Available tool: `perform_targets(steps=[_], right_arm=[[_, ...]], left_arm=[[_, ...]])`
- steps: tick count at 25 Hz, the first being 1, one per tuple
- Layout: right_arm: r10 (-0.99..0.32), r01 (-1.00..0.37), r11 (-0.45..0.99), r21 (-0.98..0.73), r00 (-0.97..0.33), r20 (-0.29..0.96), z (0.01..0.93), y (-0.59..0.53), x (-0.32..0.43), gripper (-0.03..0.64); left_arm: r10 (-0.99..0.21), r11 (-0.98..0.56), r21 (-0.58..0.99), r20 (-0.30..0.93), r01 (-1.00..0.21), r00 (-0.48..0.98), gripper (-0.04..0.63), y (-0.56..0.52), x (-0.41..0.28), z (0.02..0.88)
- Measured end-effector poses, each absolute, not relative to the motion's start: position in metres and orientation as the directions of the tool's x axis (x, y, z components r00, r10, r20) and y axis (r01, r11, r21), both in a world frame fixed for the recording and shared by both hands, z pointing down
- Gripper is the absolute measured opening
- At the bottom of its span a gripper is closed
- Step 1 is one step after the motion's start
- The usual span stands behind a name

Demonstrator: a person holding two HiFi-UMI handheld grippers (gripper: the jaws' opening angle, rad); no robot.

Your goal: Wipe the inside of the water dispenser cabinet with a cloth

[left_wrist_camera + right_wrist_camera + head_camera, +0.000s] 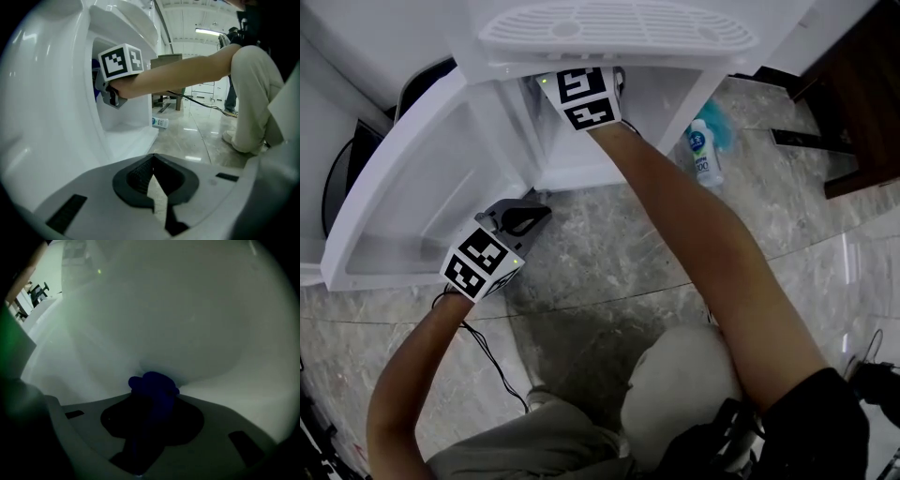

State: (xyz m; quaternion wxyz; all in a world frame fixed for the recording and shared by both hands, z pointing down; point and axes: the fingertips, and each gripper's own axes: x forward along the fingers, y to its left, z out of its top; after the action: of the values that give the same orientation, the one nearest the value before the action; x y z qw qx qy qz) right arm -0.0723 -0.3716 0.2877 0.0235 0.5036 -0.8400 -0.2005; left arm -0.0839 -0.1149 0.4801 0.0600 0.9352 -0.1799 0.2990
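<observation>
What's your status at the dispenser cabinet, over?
Right gripper shut on blue cloth, inside cabinet. Left gripper shut, empty, outside. Bottle on floor, not blocking.

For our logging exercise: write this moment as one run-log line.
right claw: shut on blue cloth, inside cabinet | left claw: shut, empty, outside beside open door

The floor is polished stone, mottled grey and beige, laid in large tiles with thin joints and glossy enough to mirror the ceiling light. A dark wooden piece of furniture stands at the upper right of the head view. A black cable trails across the tiles. In the left gripper view a long strip light glows on a white ceiling, with pale cupboards far back
</observation>
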Motion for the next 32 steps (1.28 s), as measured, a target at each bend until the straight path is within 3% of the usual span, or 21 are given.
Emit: perform_targets(steps=[12, 23, 24, 26, 32], right_arm=[[-0.707, -0.67, 0.67, 0.319, -0.707, 0.001, 0.316, -0.277, -0.064, 0.114], [-0.631, -0.625, 0.776, 0.088, -0.765, 0.132, 0.322, -0.219, 0.001, 0.114], [-0.618, -0.617, 0.785, 0.06, -0.773, 0.144, 0.324, -0.213, 0.005, 0.114], [-0.596, -0.602, 0.798, 0.014, -0.786, 0.165, 0.329, -0.202, 0.012, 0.114], [-0.488, -0.52, 0.837, -0.168, -0.85, 0.199, 0.339, -0.175, 0.018, 0.114]], left_arm=[[-0.357, -0.923, -0.078, 0.536, -0.376, 0.765, 0.008, -0.14, -0.06, 0.459], [-0.595, -0.792, -0.397, 0.336, -0.463, 0.73, 0.016, -0.17, -0.028, 0.391], [-0.605, -0.779, -0.423, 0.316, -0.462, 0.731, 0.074, -0.17, -0.023, 0.388], [-0.594, -0.772, -0.467, 0.291, -0.43, 0.75, 0.268, -0.165, -0.011, 0.382], [-0.53, -0.756, -0.594, 0.307, -0.277, 0.791, 0.281, -0.14, 0.021, 0.376]])
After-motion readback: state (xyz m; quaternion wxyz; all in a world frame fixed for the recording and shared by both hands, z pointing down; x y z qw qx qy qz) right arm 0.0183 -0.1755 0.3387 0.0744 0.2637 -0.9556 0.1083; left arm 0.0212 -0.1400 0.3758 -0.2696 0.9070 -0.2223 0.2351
